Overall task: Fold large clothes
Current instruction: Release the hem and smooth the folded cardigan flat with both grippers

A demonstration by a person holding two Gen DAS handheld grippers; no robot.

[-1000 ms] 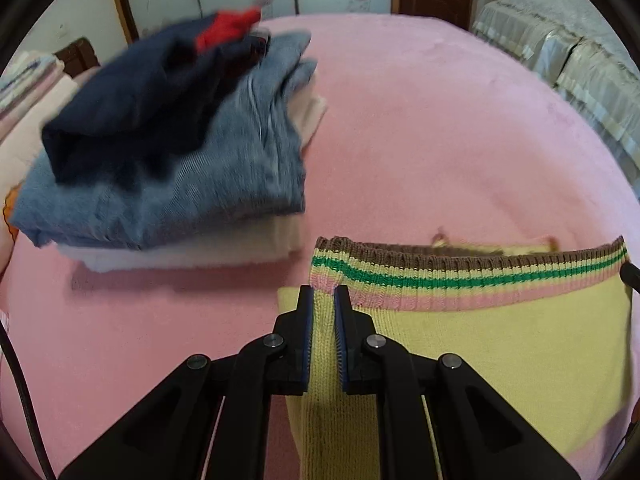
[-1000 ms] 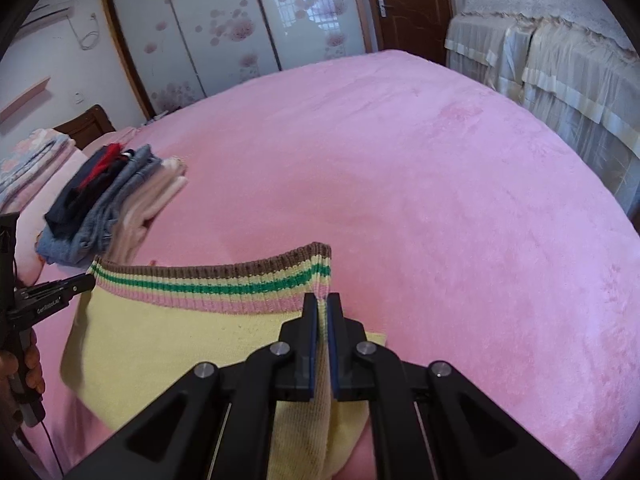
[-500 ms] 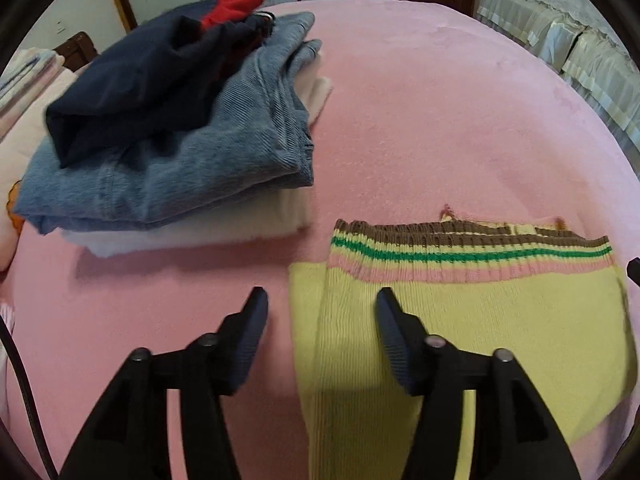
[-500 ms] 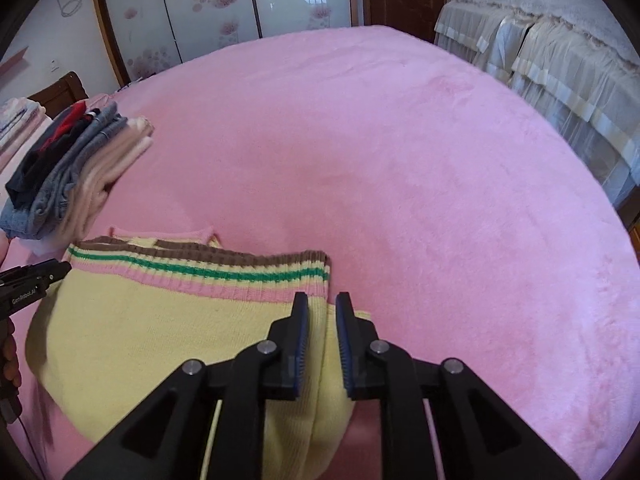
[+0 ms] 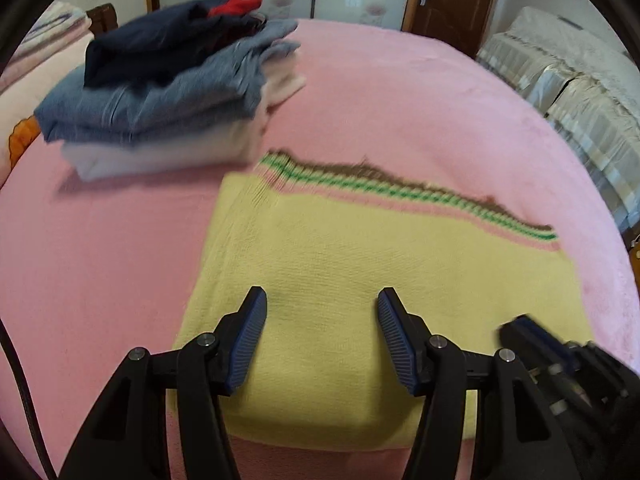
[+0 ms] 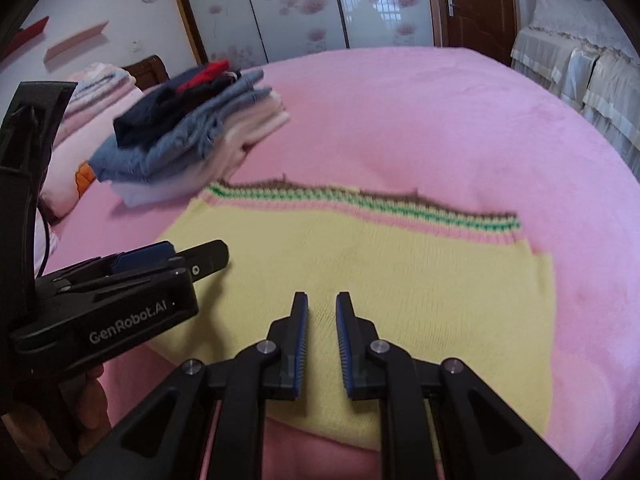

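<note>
Both grippers, left gripper [image 5: 322, 300] and right gripper [image 6: 321, 304], are showing matte black arms, ribbed blue pads [image 5: 250, 344] and silver screws (white "GenRobot.AI" lettering is marking the left body).

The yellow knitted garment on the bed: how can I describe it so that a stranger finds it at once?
Start from the big pink bed cover. Near its front edge, beside the stack of folded clothes, lies the yellow knitted garment, folded flat. It is the only yellow piece, and its far edge carries a ribbed band striped brown, green and pink, while the stack is denim blue, navy and pale.
</note>
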